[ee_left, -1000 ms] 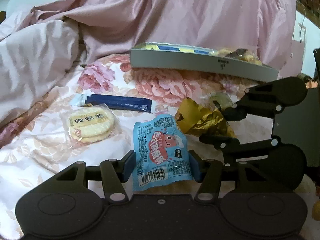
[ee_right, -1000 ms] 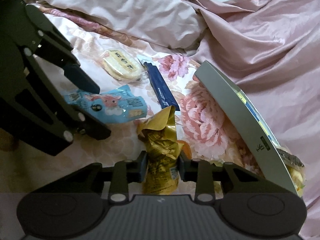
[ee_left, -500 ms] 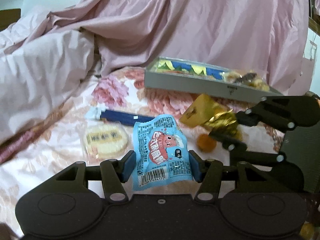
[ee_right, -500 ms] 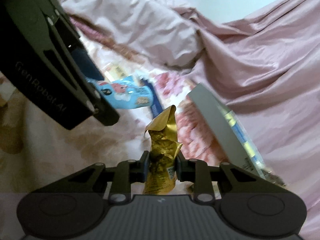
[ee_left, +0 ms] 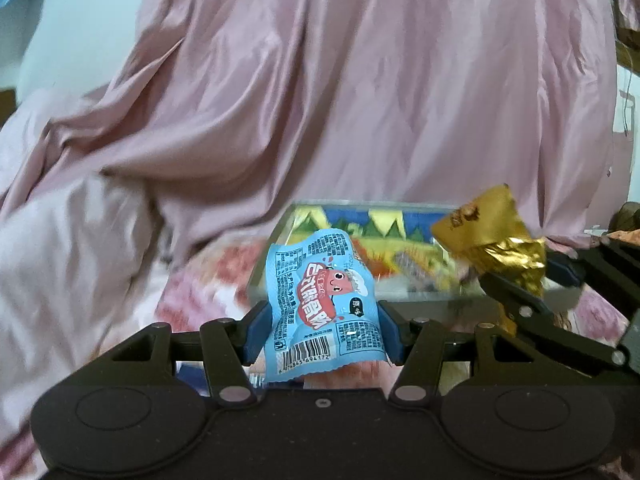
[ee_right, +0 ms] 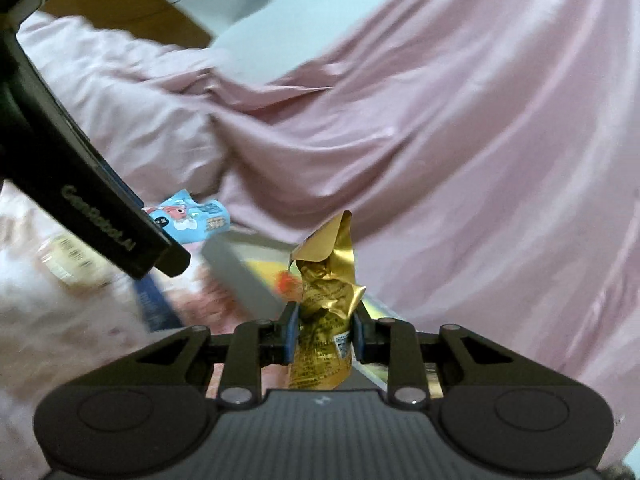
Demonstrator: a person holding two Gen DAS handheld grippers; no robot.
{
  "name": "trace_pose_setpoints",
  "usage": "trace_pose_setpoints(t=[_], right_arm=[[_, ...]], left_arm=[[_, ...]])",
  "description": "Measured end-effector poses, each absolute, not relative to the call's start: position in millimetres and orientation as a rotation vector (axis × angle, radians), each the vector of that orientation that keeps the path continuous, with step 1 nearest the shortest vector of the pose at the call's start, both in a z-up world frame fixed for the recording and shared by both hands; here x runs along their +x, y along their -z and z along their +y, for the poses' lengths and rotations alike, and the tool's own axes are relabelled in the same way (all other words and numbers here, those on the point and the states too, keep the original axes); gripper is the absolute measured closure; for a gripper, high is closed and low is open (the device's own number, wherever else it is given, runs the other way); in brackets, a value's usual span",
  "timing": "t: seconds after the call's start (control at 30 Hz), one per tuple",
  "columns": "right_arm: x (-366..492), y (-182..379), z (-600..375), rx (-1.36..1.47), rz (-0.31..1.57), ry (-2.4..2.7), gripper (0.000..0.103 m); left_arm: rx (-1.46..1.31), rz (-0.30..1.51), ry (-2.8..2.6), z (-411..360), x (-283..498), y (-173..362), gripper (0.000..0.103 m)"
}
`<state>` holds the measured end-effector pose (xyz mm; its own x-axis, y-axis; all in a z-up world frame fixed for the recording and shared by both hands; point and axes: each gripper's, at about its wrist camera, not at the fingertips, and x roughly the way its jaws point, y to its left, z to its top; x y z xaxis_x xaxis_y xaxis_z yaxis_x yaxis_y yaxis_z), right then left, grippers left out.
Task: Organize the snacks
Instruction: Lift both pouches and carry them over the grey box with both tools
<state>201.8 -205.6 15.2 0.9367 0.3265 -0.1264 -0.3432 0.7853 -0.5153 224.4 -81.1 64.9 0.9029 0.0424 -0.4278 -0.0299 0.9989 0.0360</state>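
Note:
My left gripper (ee_left: 322, 332) is shut on a light blue snack packet (ee_left: 322, 308) with a red cartoon figure and holds it up above the bed, in front of the grey snack tray (ee_left: 360, 300). My right gripper (ee_right: 324, 334) is shut on a crumpled gold foil packet (ee_right: 326, 312), also lifted. The gold packet (ee_left: 496, 236) shows at the right of the left wrist view, over the tray's right part. The blue packet (ee_right: 192, 216) shows at the left of the right wrist view. The tray (ee_right: 236, 276) holds several colourful packets.
A pink quilt (ee_left: 340, 92) is heaped behind the tray. A floral bedsheet (ee_left: 208, 280) lies under it. A round cracker pack (ee_right: 64, 260) and a dark blue stick pack (ee_right: 154, 308) lie blurred on the sheet at the left. A small orange piece (ee_right: 286, 282) is near the tray.
Both grippers have risen off the bed with their packets and moved toward the tray. The tray now looks closer and its inside shows more.

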Motion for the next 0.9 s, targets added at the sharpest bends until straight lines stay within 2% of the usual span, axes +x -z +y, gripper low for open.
trace_pose_setpoints(t=[0.43, 0.9], right_arm=[[270.8, -34.2, -230.7, -0.348, 0.049, -0.276, 0.074], [307.6, -26.9, -233.8, -0.243, 0.183, -0.342, 0.073]], left_arm=[[0.043, 0.448, -0.019, -104.6, 309.6, -78.2, 0.044], [0.027, 0.527, -0.042, -100.5, 339.5, -57.2, 0.044]])
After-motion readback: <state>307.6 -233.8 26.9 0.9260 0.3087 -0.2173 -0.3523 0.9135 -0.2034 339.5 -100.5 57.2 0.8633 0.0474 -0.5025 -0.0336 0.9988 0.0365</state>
